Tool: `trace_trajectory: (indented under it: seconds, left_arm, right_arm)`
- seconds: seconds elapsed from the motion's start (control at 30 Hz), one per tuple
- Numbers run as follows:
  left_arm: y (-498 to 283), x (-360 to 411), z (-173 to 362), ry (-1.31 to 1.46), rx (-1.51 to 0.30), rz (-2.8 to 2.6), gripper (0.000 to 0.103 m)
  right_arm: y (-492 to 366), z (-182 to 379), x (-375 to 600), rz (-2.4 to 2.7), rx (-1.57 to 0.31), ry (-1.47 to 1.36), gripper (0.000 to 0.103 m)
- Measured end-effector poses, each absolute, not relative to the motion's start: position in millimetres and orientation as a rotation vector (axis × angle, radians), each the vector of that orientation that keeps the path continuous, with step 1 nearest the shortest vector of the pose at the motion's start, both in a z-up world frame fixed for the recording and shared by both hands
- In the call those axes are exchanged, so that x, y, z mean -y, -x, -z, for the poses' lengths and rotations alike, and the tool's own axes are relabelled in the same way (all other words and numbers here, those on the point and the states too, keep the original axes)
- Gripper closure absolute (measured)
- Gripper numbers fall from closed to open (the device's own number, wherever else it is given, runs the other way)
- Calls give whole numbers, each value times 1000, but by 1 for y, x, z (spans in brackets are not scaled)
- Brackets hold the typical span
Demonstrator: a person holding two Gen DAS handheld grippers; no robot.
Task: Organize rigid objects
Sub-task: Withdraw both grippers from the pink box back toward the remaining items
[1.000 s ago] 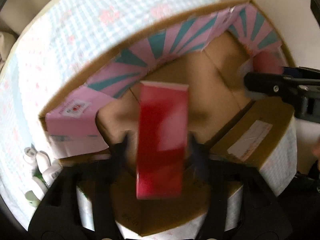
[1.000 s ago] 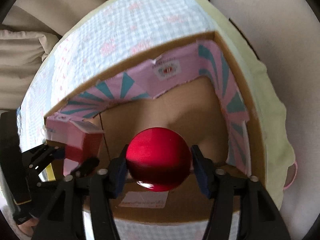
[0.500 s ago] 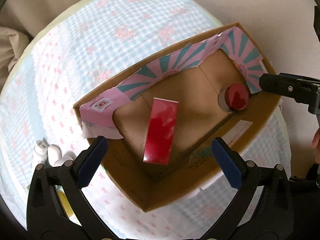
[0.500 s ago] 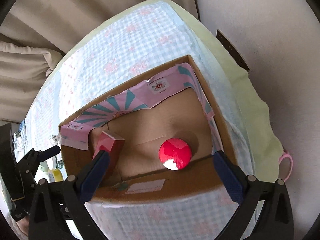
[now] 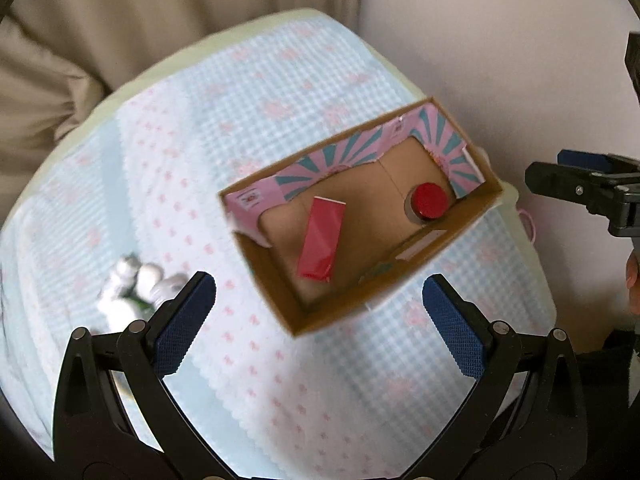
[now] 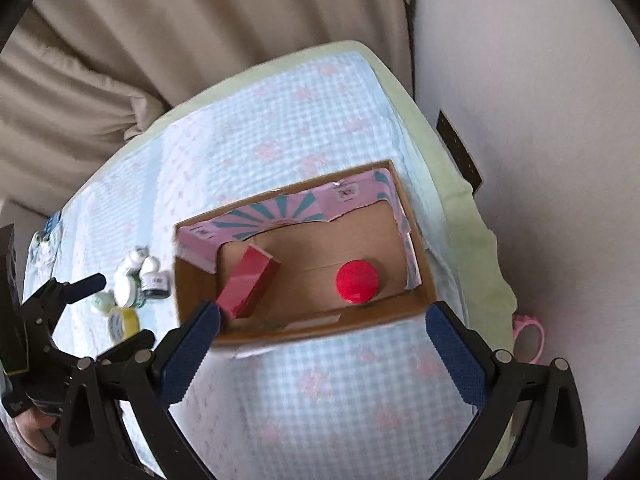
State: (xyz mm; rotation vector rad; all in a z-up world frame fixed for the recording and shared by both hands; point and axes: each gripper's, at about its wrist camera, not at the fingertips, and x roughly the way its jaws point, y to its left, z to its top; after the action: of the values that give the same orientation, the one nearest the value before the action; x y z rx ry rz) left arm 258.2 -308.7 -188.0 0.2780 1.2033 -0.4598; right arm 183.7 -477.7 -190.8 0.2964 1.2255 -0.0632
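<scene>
Both grippers wide apart and empty above the cardboard box (image 6: 304,320).
Left gripper (image 5: 320,312) and right gripper (image 6: 324,348) hold nothing; red carton (image 5: 321,239) lies at nine o'clock of the red-lidded jar (image 5: 428,201), small bottles (image 6: 138,278) outside.

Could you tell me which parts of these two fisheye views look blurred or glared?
Left wrist: the small bottles smear with motion blur; the red box shows sheen. Right wrist: the red-lidded jar is fairly sharp, the tablecloth soft; both bend at edges.
</scene>
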Motion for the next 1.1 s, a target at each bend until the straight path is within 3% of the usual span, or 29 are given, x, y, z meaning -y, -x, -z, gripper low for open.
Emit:
trace_trajectory:
  seconds: [0.47,0.77,1.1]
  left_arm:
    - [-171,118,117,-56,-1107,158,0]
    - [-145,-27,124,27,-1125,85,0]
    - [-174,-148,154,11,-1162,143,0]
  right_arm:
    - [-134,142,376,2,-1157,-241,0]
    - [-116,135,251,-47,-1167,-246,0]
    - [-143,152,127,33,-1162,-299,0]
